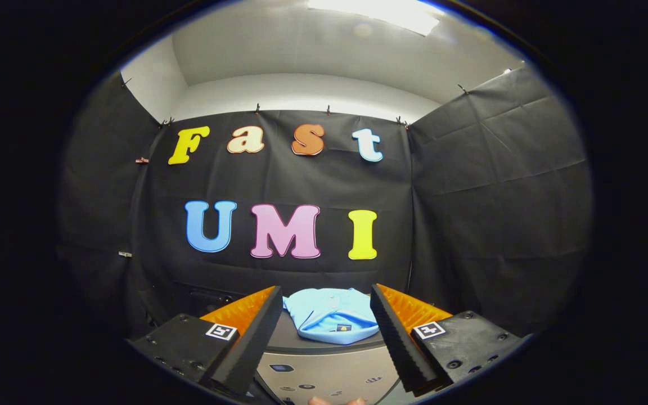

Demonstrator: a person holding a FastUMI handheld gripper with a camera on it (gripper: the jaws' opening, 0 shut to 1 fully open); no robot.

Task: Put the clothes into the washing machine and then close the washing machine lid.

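— Fingers first: what are they doing?

— Both fingers [270,332] of the gripper [326,295] stand spread wide, gripping nothing. Each is a black wedge with a ribbed inner face and an orange outer face, and each sits on a black block bearing a small square black-and-white marker. One tip points toward eleven o'clock, the other toward one o'clock, with a broad gap between them.

— And nearer than the tips?

— At six o'clock, down between the two black blocks, lies the grey control panel [324,378] of the washing machine [329,344], with a few dark buttons and symbols too small to read. At the very bottom a sliver of a fingertip [319,401] shows, belonging to a person.

— Where are the clothes?

— A folded light blue shirt [332,322] lies just ahead, in the gap between the fingers and slightly beyond their tips, at twelve o'clock from the panel. It rests on the dark rounded top of the machine, with a small dark tag on its near fold. Neither finger touches it.

— Is the lid open?

— I cannot tell; the shirt lies on a dark grey curved surface and no opening is visible.

— Farther out?

— Black cloth walls [498,185] hang behind and to both sides, creased and clipped along their upper edge. Above, at twelve o'clock, a white ceiling [313,50] carries a bright light panel [377,11].
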